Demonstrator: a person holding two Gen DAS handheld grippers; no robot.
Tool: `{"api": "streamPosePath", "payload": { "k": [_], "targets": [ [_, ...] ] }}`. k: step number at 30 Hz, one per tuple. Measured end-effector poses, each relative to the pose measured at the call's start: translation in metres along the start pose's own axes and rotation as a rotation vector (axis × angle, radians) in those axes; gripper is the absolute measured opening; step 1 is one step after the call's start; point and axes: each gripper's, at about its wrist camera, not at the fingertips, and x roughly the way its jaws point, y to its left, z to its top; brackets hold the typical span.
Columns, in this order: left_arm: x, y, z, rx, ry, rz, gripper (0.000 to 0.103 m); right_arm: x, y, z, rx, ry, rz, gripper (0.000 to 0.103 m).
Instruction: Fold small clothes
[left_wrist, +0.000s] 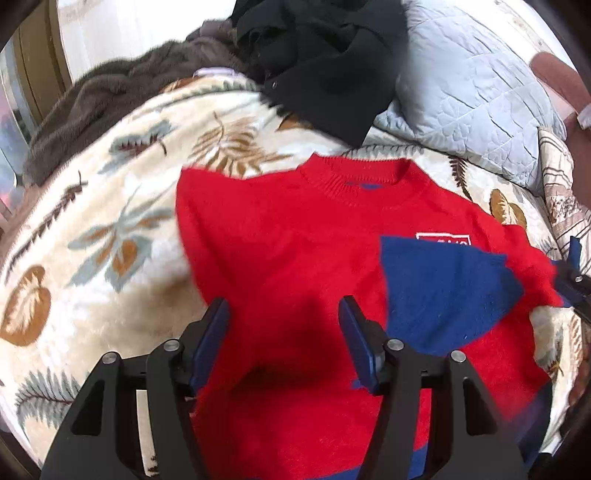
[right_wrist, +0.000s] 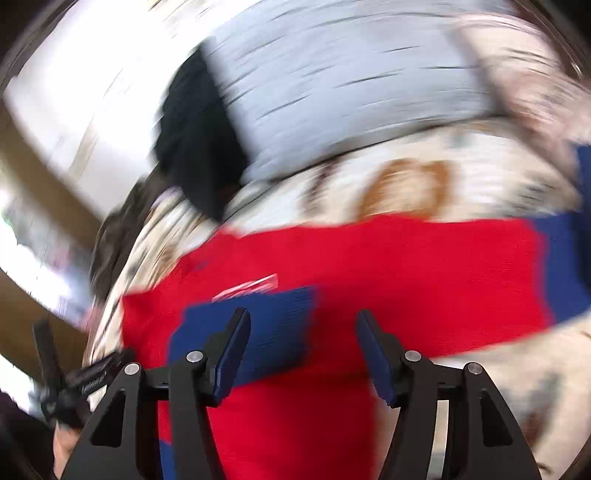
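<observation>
One red sweater (left_wrist: 280, 236) lies spread on the leaf-print blanket (left_wrist: 110, 236) covering the bed, neckline at the far side. The left gripper (left_wrist: 283, 325) hangs over its lower body, fingers (left_wrist: 212, 332) released and wide apart, red knit showing between them and nothing held. One blue cuff (left_wrist: 439, 291) lies folded across the chest, partly covering a white logo patch (left_wrist: 443, 238). The right view is badly smeared: the right gripper (right_wrist: 303, 343) is spread open too, above the sweater beside that blue cuff. Beyond the sweater sit one black garment (left_wrist: 325, 62), one pale quilted pillow (left_wrist: 472, 92) and one brown furry throw (left_wrist: 110, 96).
</observation>
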Motion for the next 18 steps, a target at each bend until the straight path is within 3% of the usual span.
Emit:
{"api": "streamPosePath", "payload": {
  "k": [2,4,8,11,13,14,17,18],
  "targets": [
    [0.000,-0.009,0.003,0.023,-0.007,0.005,0.060,-0.017,-0.036,0.010,0.086,-0.059,-0.069,0.063],
    [0.001,-0.018,0.004,0.062,-0.022,0.062,0.060,-0.033,-0.067,0.016,0.156,-0.119,-0.172,0.063],
    [0.013,-0.028,-0.001,0.109,-0.003,0.045,0.060,-0.052,-0.110,0.030,0.210,-0.194,-0.347,0.069],
    [0.047,-0.033,-0.012,0.141,0.095,0.058,0.061,-0.042,-0.136,0.038,0.239,-0.188,-0.389,0.069],
    [0.048,-0.026,-0.016,0.113,0.036,0.029,0.066,-0.033,-0.147,0.042,0.252,-0.172,-0.396,0.069],
    [0.048,-0.022,-0.016,0.094,0.043,0.006,0.066,-0.027,-0.156,0.044,0.257,-0.153,-0.393,0.066],
    [0.043,-0.017,-0.011,0.091,0.059,-0.034,0.065,-0.018,-0.160,0.048,0.249,-0.128,-0.385,0.006],
    [0.040,-0.015,-0.011,0.084,0.066,-0.050,0.065,-0.018,-0.152,0.048,0.235,-0.139,-0.372,0.006]
  ]
}}
